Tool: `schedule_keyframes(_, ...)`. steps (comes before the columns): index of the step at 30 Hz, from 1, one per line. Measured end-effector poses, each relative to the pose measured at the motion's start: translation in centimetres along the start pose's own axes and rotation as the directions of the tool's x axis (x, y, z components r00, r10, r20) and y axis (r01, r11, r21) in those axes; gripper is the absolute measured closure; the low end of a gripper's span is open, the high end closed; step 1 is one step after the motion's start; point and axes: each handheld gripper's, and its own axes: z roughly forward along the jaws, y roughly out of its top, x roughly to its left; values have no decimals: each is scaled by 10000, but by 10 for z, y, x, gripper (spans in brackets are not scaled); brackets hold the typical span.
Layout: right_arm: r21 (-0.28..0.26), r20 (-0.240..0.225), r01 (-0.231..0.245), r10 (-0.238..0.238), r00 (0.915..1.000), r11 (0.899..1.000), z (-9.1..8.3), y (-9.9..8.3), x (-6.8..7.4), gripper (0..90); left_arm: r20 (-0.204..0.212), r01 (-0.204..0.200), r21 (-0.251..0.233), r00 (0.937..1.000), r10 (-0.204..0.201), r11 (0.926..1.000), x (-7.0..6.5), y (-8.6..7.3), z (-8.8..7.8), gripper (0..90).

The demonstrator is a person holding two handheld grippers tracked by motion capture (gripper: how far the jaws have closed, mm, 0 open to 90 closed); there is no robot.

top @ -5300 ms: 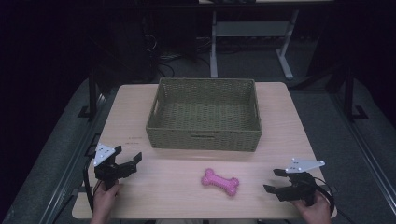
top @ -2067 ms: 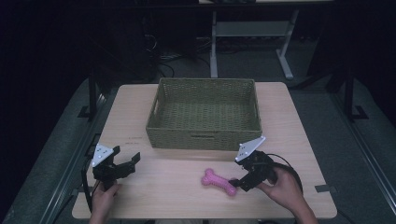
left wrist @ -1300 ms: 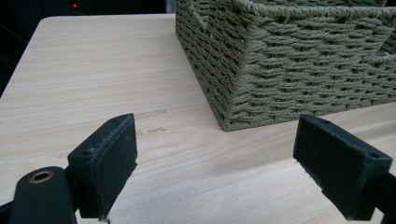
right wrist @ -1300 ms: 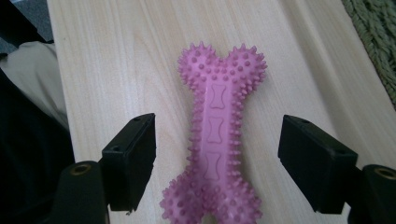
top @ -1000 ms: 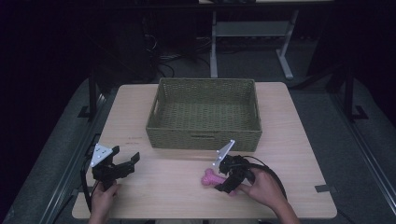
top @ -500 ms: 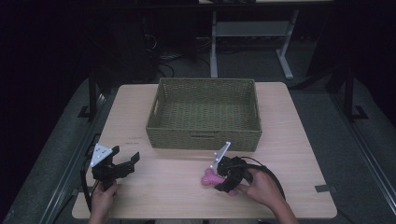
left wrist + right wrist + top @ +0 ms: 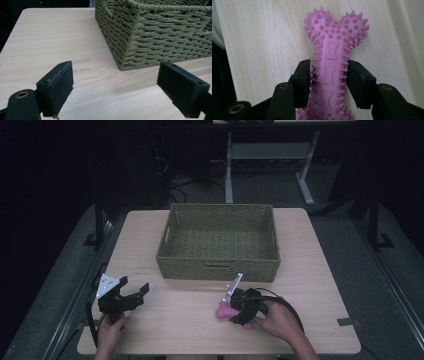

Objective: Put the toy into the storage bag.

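Here, in the high view, the right gripper [image 7: 231, 309] sits low over a pink spiked bone-shaped chew toy [image 7: 220, 310] lying on the wooden bench [image 7: 310, 270], just in front of the green woven basket [image 7: 218, 270] and apart from it. The left gripper [image 7: 131, 296] rests well away at the bench's near left corner.

In the left gripper view, that gripper's jaws stand wide apart with nothing between them, only bare bench and a corner of the woven basket [image 7: 160, 37] ahead.

In the right gripper view, the right gripper [image 7: 328, 77] has just been closing its jaws on the chew toy [image 7: 332, 62], and its pads now meet the spikes on either side of the narrow shaft, with the knobbed end beyond the tips; the toy lies flat on the bench.

The step in hand looks like securing the grip before a lift toward the basket. To do it well, the squeeze should likely firm up until the soft spikes give and the pads bear on the shaft itself. The hold sits nearer one end than the middle, so the toy may droop; a straight, level rise, high enough to clear the basket's near wall, would guard against a snag.
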Motion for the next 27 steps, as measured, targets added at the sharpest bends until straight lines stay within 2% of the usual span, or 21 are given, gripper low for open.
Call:
schedule_keyframes(7,73,-18,5,-4,10000,10000,0,1,0,565,-3,-5,5,10000,5,10000,1,0,0,129)
schedule_keyframes(11,28,-238,86,-85,9997,10000,-1,-1,-2,577,10,14,11,10000,-14,10000,0,0,0,129)
schedule_keyframes(14,-75,-601,129,-134,9981,9999,-3,-2,-3,580,24,19,-7,10000,-19,10000,0,0,0,130)
schedule_keyframes(19,-117,-694,134,-141,9975,9998,-12,-4,-7,580,-9,30,-21,10000,-30,10000,0,0,-1,129)
schedule_keyframes(24,-533,-991,202,-255,9947,9984,-26,-6,-12,580,-2,37,-26,10000,-37,10000,1,0,-1,129)
schedule_keyframes(27,-682,-999,261,-328,9945,9973,-33,-6,-16,580,-12,28,-31,10000,-28,10000,0,0,-1,129)
